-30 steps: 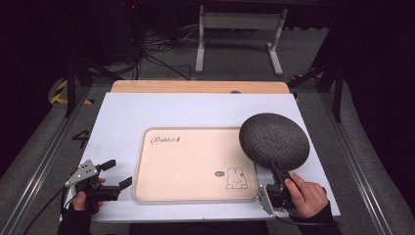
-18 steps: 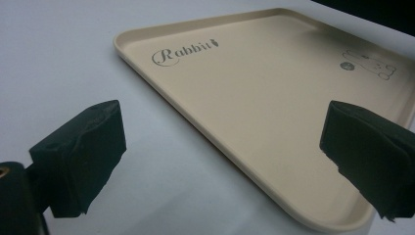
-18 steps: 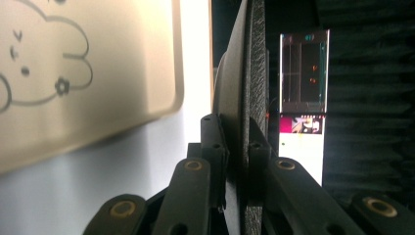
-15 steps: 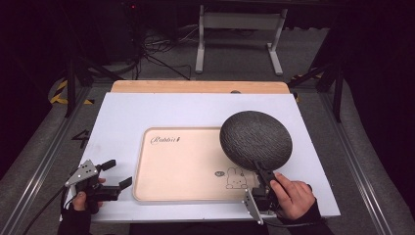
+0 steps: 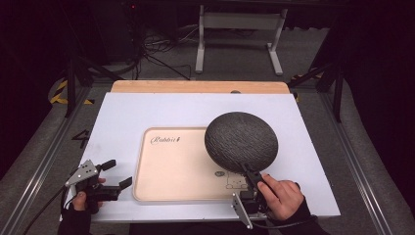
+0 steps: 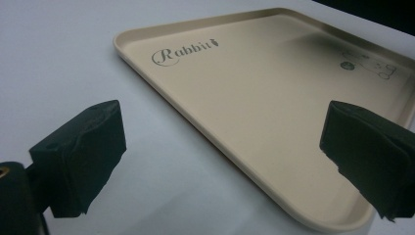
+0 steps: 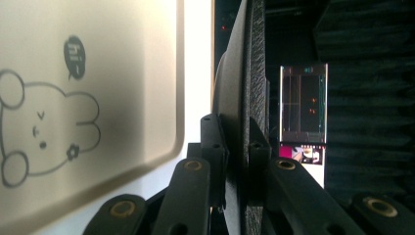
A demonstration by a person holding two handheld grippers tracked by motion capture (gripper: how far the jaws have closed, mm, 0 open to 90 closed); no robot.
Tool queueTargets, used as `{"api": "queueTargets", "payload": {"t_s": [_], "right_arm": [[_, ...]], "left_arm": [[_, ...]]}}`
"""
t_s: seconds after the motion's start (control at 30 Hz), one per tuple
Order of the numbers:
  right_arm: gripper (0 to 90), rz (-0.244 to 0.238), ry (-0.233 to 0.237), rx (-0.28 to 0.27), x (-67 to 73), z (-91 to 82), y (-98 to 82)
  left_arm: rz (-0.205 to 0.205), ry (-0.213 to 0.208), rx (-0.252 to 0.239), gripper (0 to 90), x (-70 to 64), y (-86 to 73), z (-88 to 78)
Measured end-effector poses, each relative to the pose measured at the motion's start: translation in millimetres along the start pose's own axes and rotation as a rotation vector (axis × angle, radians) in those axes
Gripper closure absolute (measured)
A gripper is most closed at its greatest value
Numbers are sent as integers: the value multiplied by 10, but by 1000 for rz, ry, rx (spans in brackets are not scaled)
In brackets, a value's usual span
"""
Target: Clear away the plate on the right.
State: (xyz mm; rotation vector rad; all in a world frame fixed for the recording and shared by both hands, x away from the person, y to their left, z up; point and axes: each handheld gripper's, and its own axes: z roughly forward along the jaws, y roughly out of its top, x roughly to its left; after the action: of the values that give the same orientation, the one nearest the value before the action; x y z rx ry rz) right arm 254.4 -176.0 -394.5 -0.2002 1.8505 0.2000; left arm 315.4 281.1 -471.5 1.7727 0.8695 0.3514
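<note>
Right tool (image 5: 248, 177) clamped on dark round plate's (image 5: 241, 141) rim, plate tilted above beige tray (image 5: 169, 169).

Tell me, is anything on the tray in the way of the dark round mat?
No. The right tongs hold the mat by its edge above the tray, whose visible surface is bare apart from its printed rabbit. The left tongs rest open beside it.

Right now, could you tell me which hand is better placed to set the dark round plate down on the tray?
The right: its hand-held gripper already clamps the plate by its edge above the tray. The left hand-held gripper rests open beside the tray, holding nothing.
</note>
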Motion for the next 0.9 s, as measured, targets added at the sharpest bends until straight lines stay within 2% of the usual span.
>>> {"api": "queueTargets", "payload": {"t_s": [0.03,0.47,0.9], "right_arm": [[846,-1,-3,-19,1,10,54],[845,-29,17,-104,-25,51,354],[845,-36,44,-182,-43,101,534]], "left_arm": [[0,0,0,39,0,0,0],[0,0,-1,39,-1,0,0],[0,0,0,39,-1,0,0]]}}
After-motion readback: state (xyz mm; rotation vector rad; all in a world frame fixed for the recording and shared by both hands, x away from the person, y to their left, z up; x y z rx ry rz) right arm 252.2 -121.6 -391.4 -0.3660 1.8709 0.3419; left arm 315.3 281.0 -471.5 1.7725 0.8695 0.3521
